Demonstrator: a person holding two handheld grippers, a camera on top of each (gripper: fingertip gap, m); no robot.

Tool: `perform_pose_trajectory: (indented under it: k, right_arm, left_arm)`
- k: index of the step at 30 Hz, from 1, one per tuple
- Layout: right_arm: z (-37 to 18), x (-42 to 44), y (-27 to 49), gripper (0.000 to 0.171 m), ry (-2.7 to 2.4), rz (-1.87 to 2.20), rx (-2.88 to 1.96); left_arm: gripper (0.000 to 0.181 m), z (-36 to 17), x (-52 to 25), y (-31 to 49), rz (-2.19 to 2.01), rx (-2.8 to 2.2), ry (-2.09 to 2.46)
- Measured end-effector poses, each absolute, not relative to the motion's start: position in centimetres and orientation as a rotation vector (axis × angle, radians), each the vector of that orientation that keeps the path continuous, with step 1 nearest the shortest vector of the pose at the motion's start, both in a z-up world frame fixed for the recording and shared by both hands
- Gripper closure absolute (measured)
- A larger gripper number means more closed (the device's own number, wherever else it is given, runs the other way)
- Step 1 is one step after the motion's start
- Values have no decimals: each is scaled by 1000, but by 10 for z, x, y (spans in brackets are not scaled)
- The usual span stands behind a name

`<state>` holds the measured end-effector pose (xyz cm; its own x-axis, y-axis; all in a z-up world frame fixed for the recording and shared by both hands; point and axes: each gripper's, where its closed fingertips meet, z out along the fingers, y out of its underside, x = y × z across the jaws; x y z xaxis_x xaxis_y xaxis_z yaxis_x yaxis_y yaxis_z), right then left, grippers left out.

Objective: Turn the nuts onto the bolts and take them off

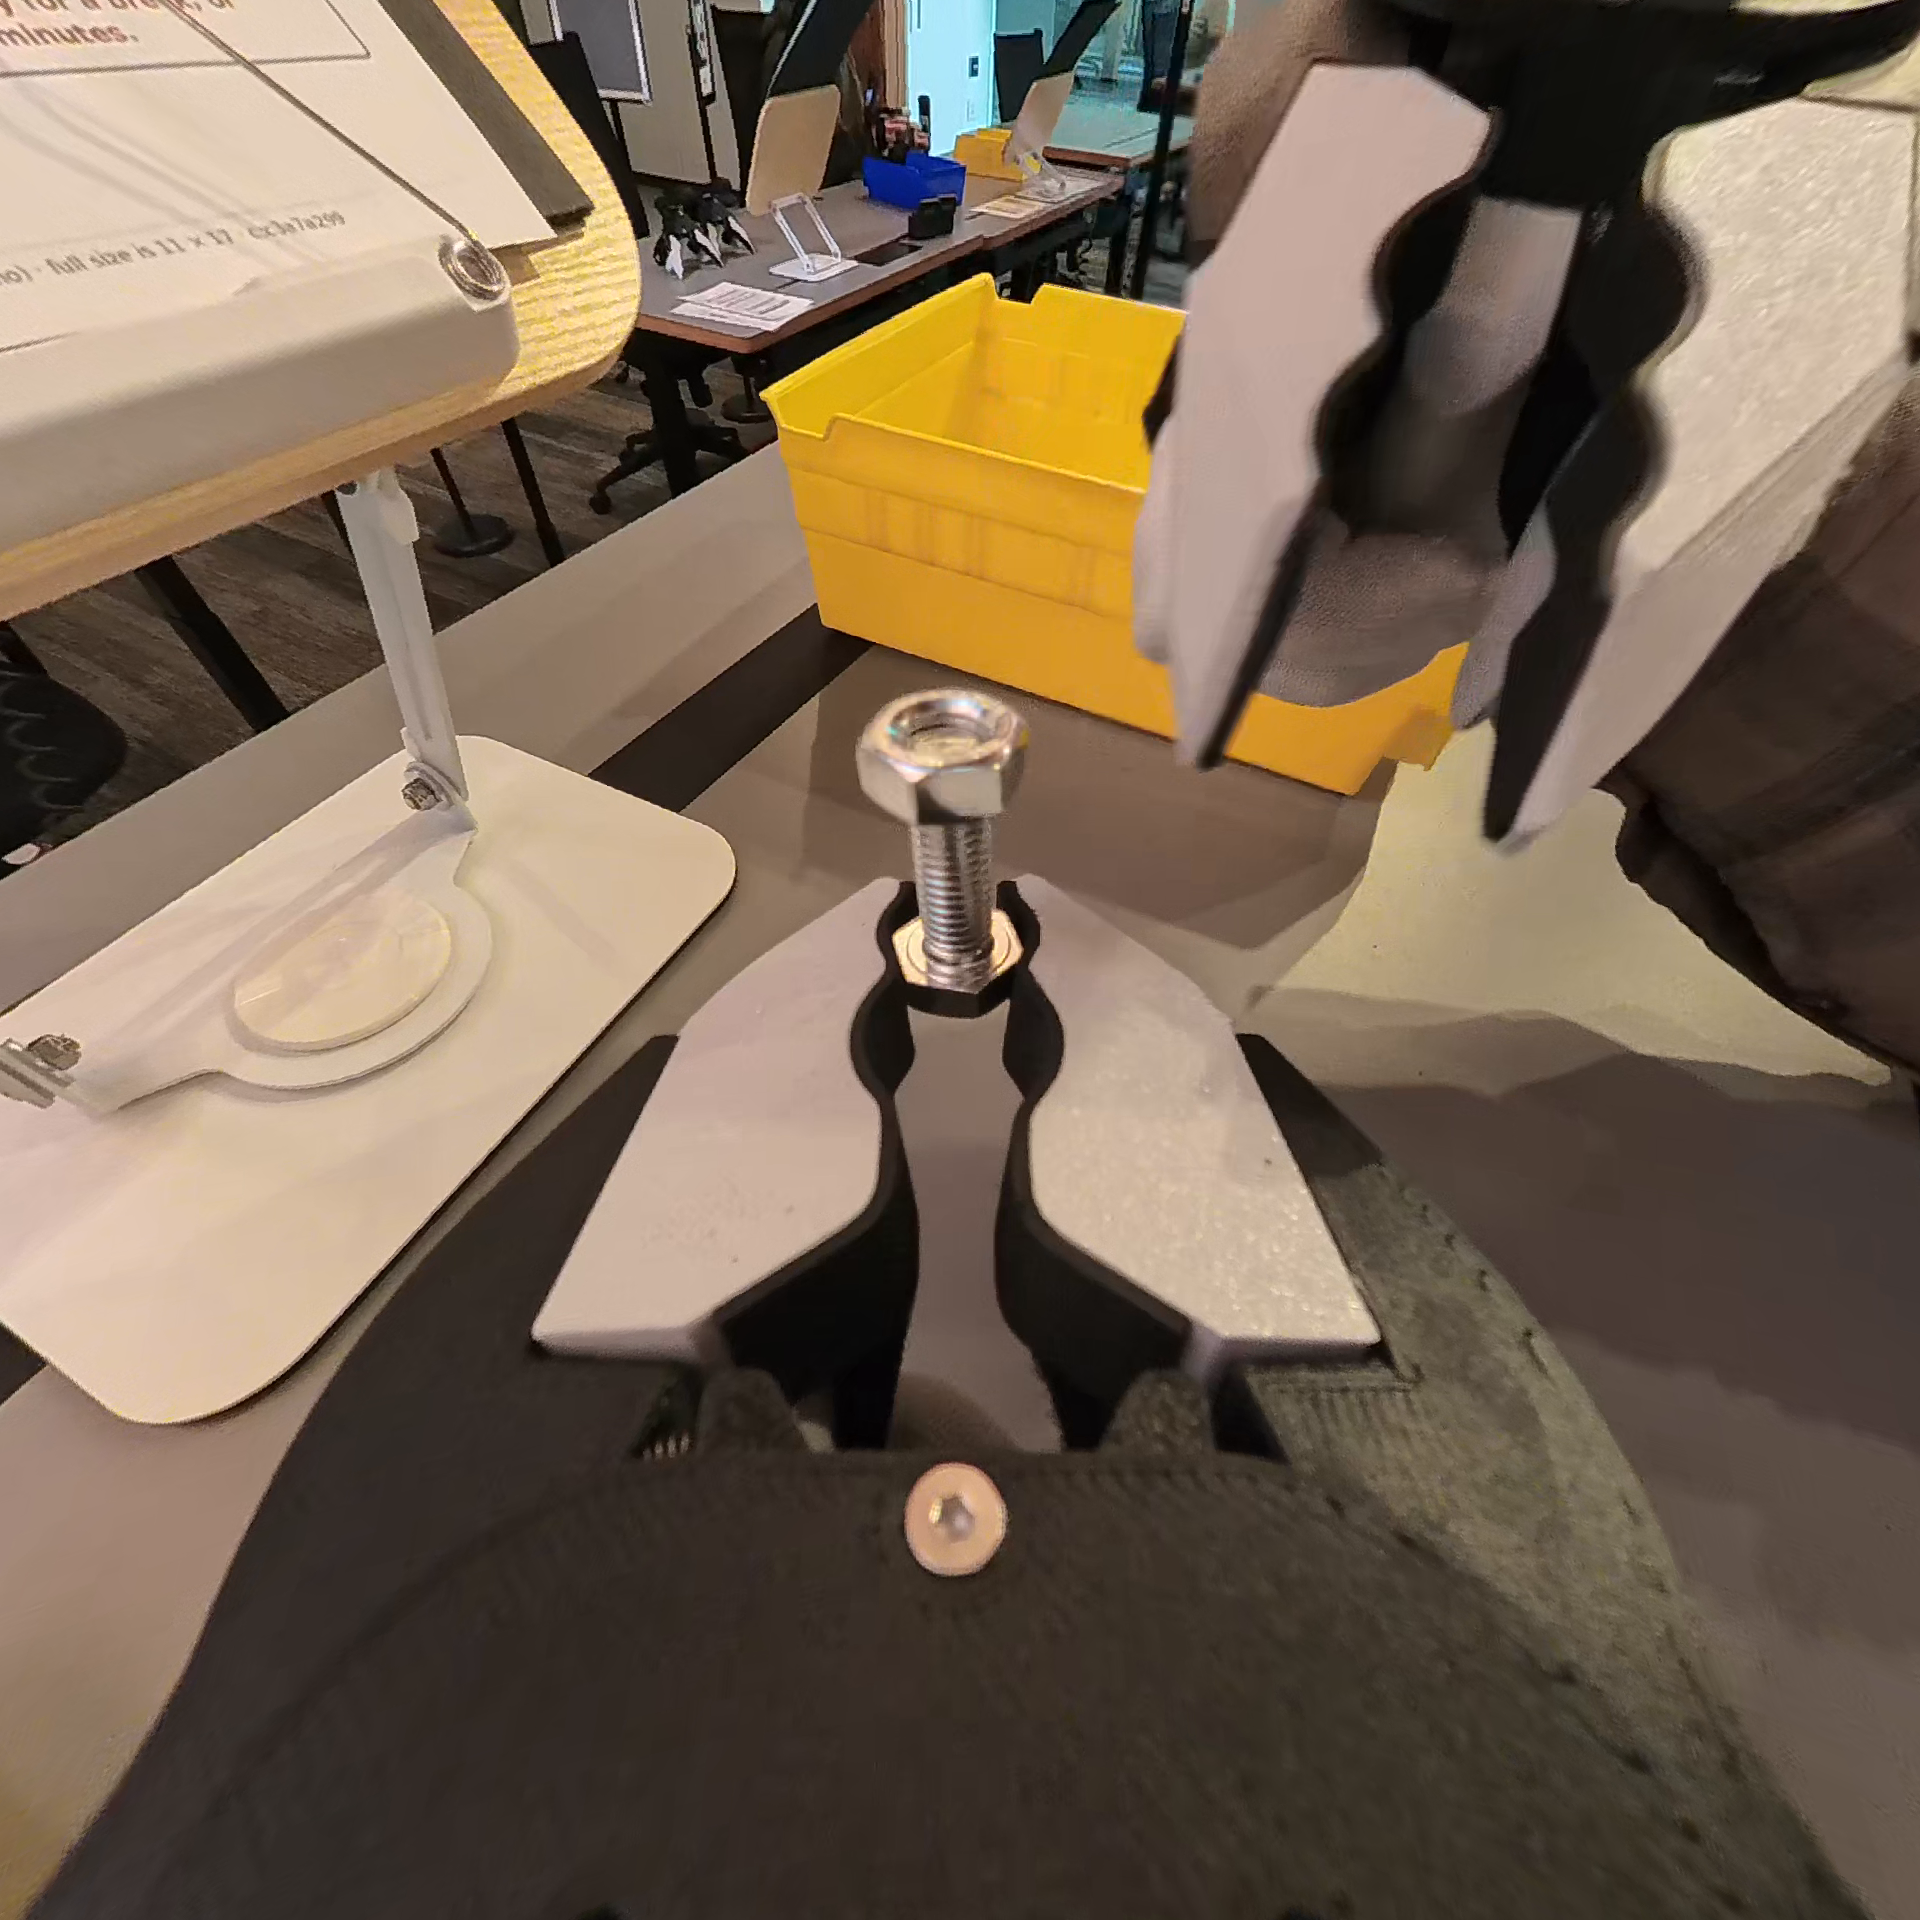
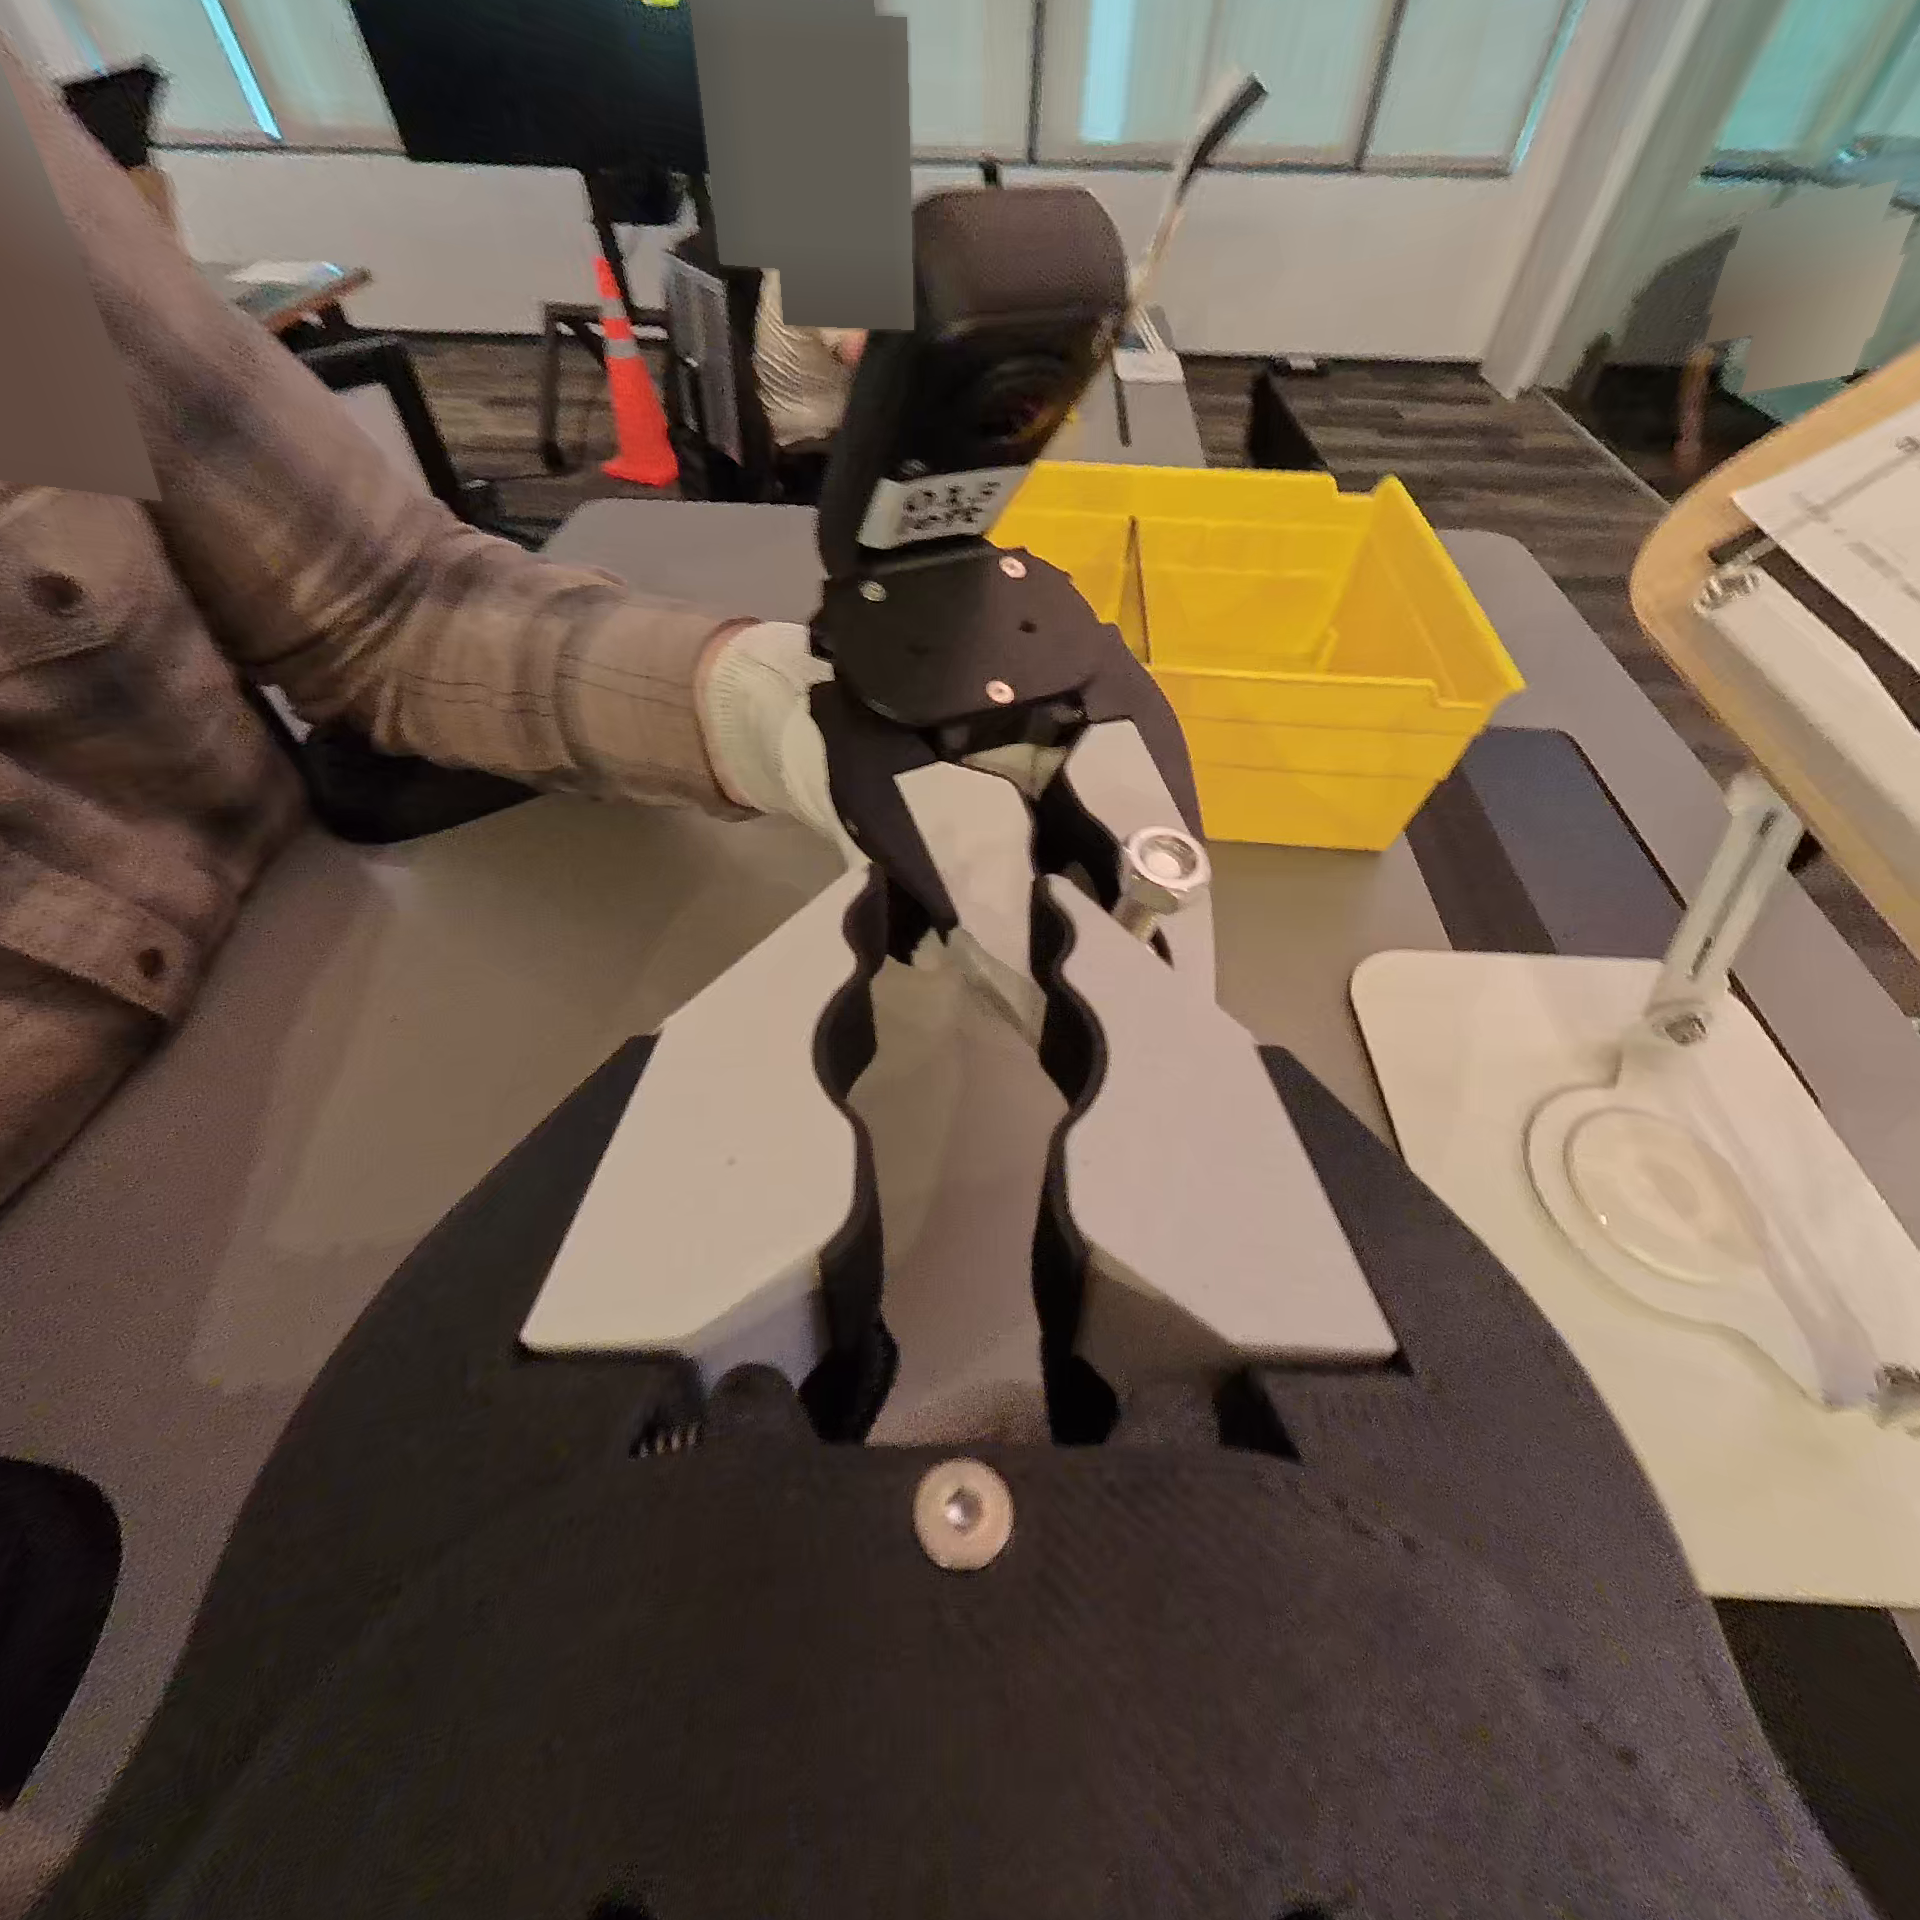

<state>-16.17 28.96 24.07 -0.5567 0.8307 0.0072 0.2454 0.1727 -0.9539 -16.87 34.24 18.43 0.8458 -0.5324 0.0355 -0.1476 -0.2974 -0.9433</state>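
A silver bolt (image 1: 954,914) stands upright, head down, on the grey table. A silver hex nut (image 1: 940,764) sits at the top of its thread. My left gripper (image 1: 956,935) is shut on the bolt's hex head, low on the table. My right gripper (image 1: 1351,795) hangs open and empty above and to the right of the nut, not touching it. In the right wrist view, my right gripper (image 2: 961,899) is open, with the nut (image 2: 1169,868) just beyond its right fingertip. The left gripper (image 2: 1143,940) holds the bolt (image 2: 1138,914) there.
A yellow bin (image 1: 966,499) stands behind the bolt and also shows in the right wrist view (image 2: 1299,727). A white stand's base plate (image 1: 312,1039) lies left of the bolt, carrying a tilted board with papers (image 1: 208,260). A person's sleeved arm (image 2: 416,644) reaches in from the left.
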Motion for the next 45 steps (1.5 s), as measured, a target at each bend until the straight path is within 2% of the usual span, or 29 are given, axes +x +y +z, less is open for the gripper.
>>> perform_pose_trajectory:
  k: [2, 5, 7, 12, 14, 15, 21, 27, 29, 32, 36, 42, 45]
  right_arm:
    - [247, -163, 296, 145, -1863, 1388, -1018]
    - [244, -169, 306, 122, -1818, 1333, -1067]
    - [239, -173, 307, 116, -1829, 1314, -1090]
    - [236, -172, 300, 119, -1863, 1330, -1071]
    - [239, -166, 296, 132, -1879, 1371, -1042]
    - [241, -165, 297, 134, -1868, 1376, -1033]
    - [240, -176, 309, 117, -1799, 1330, -1071]
    - [237, -173, 302, 121, -1836, 1355, -1058]
    - [241, -166, 296, 134, -1854, 1402, -1018]
    - [245, -167, 301, 132, -1822, 1391, -1023]
    - [240, -176, 307, 116, -1800, 1354, -1063]
    - [237, -174, 302, 119, -1835, 1351, -1052]
    - [241, -168, 294, 128, -1859, 1395, -1016]
  left_arm:
    - [167, 185, -168, 342, -412, -1860, 513]
    - [167, 185, -167, 342, -413, -1859, 517]
    - [167, 184, -166, 342, -414, -1860, 520]
    - [167, 184, -167, 342, -412, -1860, 517]
    - [167, 185, -168, 342, -413, -1859, 514]
    - [167, 185, -168, 342, -414, -1858, 514]
    - [167, 185, -164, 341, -424, -1851, 528]
    - [167, 185, -166, 341, -422, -1853, 518]
    - [167, 186, -168, 342, -423, -1853, 512]
    - [167, 186, -167, 341, -427, -1850, 514]
    - [167, 186, -164, 341, -430, -1851, 522]
    - [167, 186, -167, 342, -425, -1853, 511]
    - [167, 186, -169, 342, -426, -1853, 504]
